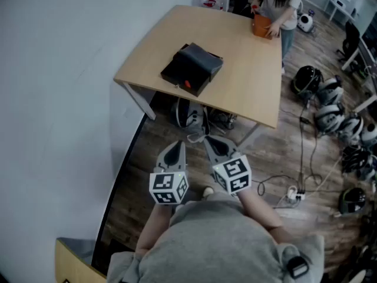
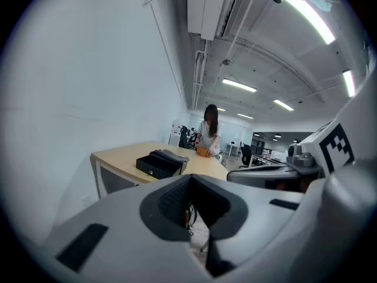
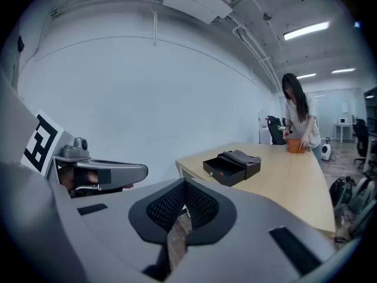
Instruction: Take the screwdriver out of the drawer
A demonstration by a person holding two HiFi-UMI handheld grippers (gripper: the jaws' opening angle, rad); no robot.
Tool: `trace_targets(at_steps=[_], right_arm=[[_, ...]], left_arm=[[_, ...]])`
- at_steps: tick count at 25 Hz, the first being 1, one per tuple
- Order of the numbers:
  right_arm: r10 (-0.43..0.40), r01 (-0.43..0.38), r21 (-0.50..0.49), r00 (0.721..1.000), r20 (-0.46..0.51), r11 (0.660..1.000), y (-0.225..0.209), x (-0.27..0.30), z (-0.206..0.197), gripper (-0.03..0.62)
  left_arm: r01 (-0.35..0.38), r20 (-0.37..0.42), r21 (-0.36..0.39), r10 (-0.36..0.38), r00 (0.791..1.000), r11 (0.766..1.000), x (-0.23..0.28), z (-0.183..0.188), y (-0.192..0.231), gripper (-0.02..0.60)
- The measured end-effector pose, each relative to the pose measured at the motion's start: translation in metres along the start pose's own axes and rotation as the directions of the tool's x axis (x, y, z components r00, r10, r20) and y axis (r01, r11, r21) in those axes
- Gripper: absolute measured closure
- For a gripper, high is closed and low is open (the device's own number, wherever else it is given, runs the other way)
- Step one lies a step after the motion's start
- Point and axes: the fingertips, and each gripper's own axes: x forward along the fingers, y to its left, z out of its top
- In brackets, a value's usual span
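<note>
A light wooden table (image 1: 247, 69) stood against a white wall (image 1: 53, 99). At the table's far end a person (image 1: 283, 5) bent over an orange container (image 1: 261, 26). Right of the table, helmets (image 1: 307, 78) and cables (image 1: 303, 158) lay on the plank floor (image 1: 135, 187).

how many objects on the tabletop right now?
2. A black drawer box on the table, toward the wall side; an orange container at the far edge, by the standing person. Anything inside the box may be hidden.
</note>
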Motion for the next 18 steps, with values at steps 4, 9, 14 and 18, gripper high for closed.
trace_targets(at_steps=[4,9,14,18], right_arm=[[0.008,-0.008,0.001,0.999,0.041,1.0,0.011,-0.003,0.008,0.595],[0.014,-0.014,-0.009,0.999,0.053,1.0,0.021,-0.007,0.008,0.595],[0.03,-0.029,-0.02,0.998,0.047,0.999,0.024,-0.011,0.01,0.595],[0.057,-0.056,-0.008,0.997,0.053,0.998,0.021,-0.012,0.004,0.595]], left_arm=[[-0.008,0.004,0.0,0.008,1.0,1.0,-0.009,-0.003,0.001,0.581],[-0.01,0.01,-0.014,0.01,1.0,1.0,-0.017,-0.008,0.002,0.582],[-0.023,0.01,-0.028,0.024,1.0,0.999,-0.019,-0.011,0.001,0.582],[-0.041,0.016,-0.043,0.042,0.999,0.998,-0.019,-0.014,-0.001,0.582]])
